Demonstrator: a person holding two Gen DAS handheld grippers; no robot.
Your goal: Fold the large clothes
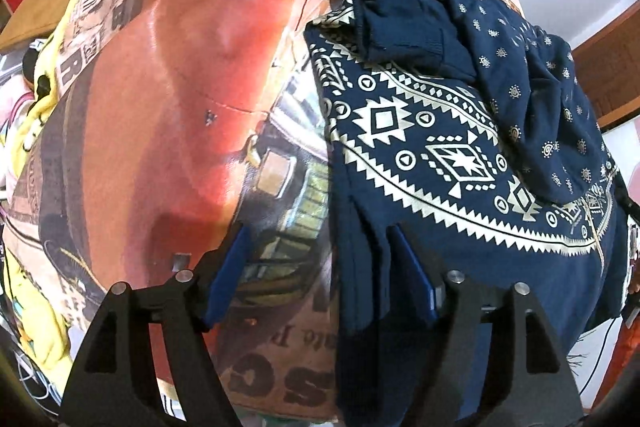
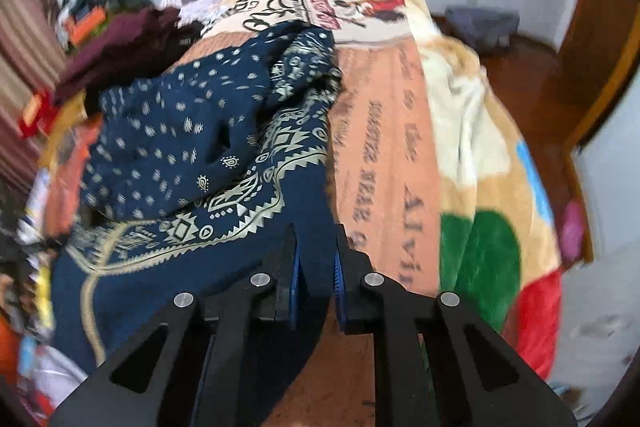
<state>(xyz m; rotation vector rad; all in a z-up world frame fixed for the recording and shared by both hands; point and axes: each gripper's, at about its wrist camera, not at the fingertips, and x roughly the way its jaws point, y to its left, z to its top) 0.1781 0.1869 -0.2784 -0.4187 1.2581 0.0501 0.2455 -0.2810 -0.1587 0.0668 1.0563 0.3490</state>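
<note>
A: Where are the fingers?
B: Right gripper point(image 2: 316, 251) is nearly closed, pinching the navy printed garment's point(image 2: 192, 155) edge. Left gripper point(image 1: 320, 247) stands wide, straddling its other edge point(image 1: 420, 155), gripping nothing.
A: Progress?
B: Early, I'd judge: it lies rumpled on the bed's printed blanket point(image 1: 168, 75), no neat fold yet.

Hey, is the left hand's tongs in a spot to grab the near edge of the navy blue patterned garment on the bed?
Probably yes. The left tongs stand open right over the side edge of the navy blue patterned garment on the printed blanket, and nothing lies between them and the cloth.
</note>
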